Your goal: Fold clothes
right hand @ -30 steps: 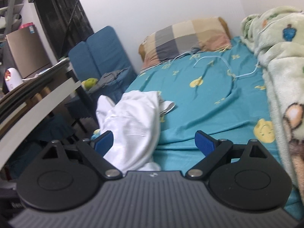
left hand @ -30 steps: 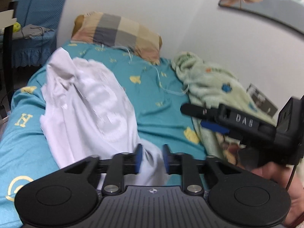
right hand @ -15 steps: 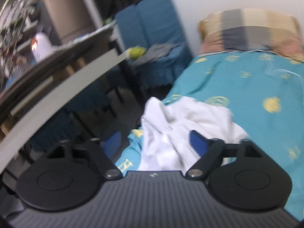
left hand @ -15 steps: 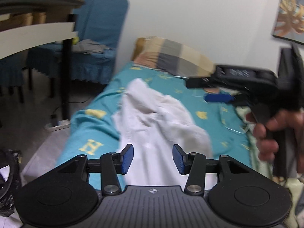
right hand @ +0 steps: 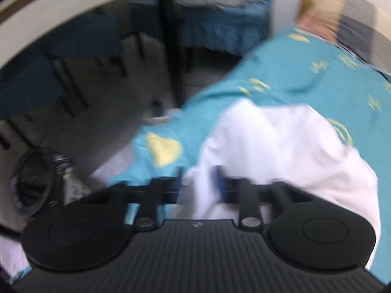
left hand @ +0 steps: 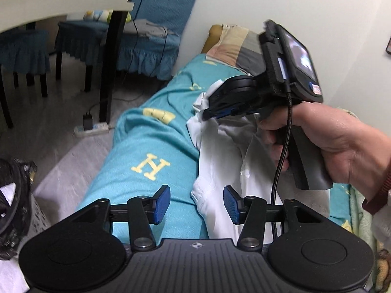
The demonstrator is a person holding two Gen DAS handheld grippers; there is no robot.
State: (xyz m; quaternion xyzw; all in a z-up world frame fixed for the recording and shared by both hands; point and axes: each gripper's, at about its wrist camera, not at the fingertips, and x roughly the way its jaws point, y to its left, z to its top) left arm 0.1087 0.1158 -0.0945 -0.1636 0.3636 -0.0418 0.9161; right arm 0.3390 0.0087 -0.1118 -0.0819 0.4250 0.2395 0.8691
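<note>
A crumpled white garment (left hand: 220,161) lies on the teal bed sheet (left hand: 146,146) near the bed's left edge. My left gripper (left hand: 196,205) hovers over the garment's near end. Its jaws are opening, and a thick hem sits between the blue pads (left hand: 162,204) without being pressed. Further up the garment a hand (left hand: 330,141) holds my right gripper (left hand: 215,114). In the blurred right wrist view the right gripper (right hand: 199,184) is closing its jaws on a bunch of the white garment (right hand: 281,146).
A checked pillow (left hand: 234,46) lies at the bed's head by the white wall. Left of the bed stand blue-covered chairs (left hand: 151,44) and a black table leg (left hand: 110,66). A power strip (left hand: 91,128) lies on the floor, and a black bin bag (left hand: 12,195) stands at the near left.
Both views have swung left toward the bed's edge and the floor. The right gripper crossed over to the garment and its wide jaws narrowed on the cloth. The left jaws have widened.
</note>
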